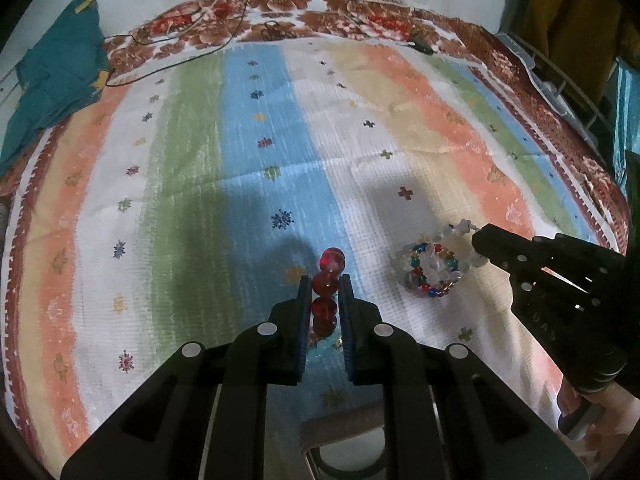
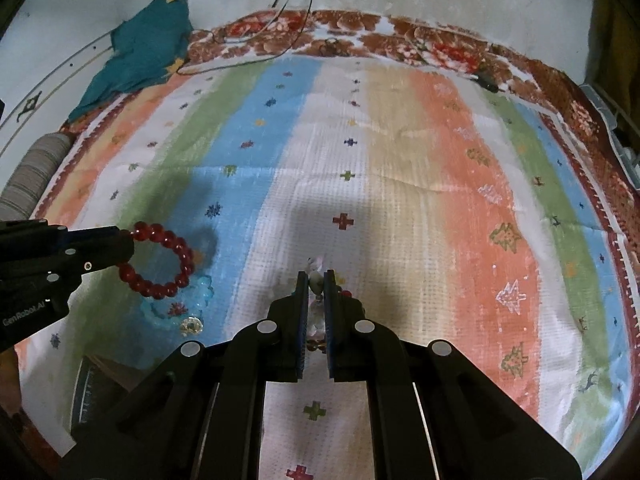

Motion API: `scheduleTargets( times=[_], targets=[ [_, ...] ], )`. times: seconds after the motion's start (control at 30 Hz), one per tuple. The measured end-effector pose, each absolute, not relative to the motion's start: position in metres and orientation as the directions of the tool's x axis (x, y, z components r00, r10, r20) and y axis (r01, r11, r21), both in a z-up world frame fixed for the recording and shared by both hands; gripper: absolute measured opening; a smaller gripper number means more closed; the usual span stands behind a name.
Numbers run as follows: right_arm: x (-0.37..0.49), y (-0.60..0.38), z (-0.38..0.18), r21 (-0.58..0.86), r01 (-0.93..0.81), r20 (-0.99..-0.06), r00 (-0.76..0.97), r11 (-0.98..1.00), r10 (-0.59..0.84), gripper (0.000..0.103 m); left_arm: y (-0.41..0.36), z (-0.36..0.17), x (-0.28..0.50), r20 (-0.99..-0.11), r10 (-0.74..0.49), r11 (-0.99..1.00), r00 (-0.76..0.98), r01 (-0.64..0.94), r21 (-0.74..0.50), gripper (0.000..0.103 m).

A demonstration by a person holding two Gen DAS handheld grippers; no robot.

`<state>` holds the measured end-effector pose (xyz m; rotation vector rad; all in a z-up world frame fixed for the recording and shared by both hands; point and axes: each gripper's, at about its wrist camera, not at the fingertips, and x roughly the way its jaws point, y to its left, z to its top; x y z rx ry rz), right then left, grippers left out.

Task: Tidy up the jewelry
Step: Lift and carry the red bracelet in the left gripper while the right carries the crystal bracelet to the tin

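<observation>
My left gripper [image 1: 325, 280] is shut on a red bead bracelet [image 1: 326, 280] and holds it above the striped cloth; in the right wrist view the left gripper [image 2: 120, 240] shows at the left with the red bracelet [image 2: 160, 260] hanging as a ring. My right gripper [image 2: 316, 278] is shut on a clear white bead bracelet [image 2: 316, 276]. In the left wrist view the right gripper [image 1: 478, 242] grips the clear bracelet [image 1: 464, 232] at the edge of a pile with a multicolour bead bracelet [image 1: 430, 272]. A light blue bracelet [image 2: 196, 292] and a clear crystal [image 2: 191, 325] lie below the red one.
A striped cloth [image 1: 240, 140] with a brown flowered border covers the surface. A teal cloth [image 1: 60, 72] lies at the far left, with thin black cables [image 1: 224, 20] at the back. A grey box [image 1: 340, 440] sits below my left gripper. A rolled grey fabric [image 2: 36, 168] lies at the left.
</observation>
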<state>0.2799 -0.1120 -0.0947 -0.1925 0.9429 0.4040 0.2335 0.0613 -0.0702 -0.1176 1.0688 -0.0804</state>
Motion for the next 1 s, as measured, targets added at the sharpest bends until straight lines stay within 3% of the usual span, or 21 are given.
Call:
scheduleTargets(
  times=[0.63, 1.0],
  targets=[
    [0.238, -0.120, -0.051, 0.054, -0.455, -0.724, 0.595, 0.889, 0.349, 0.008, 0.047, -0.009, 0.182, -0.721, -0.094, 0.994, 0.687, 0.019, -0.112, 0.013],
    [0.205, -0.121, -0.034, 0.058, -0.490, -0.679, 0.620, 0.870, 0.394, 0.008, 0.040, 0.005, 0.147, -0.694, -0.107, 0.993, 0.712, 0.043, -0.109, 0.013]
  ],
)
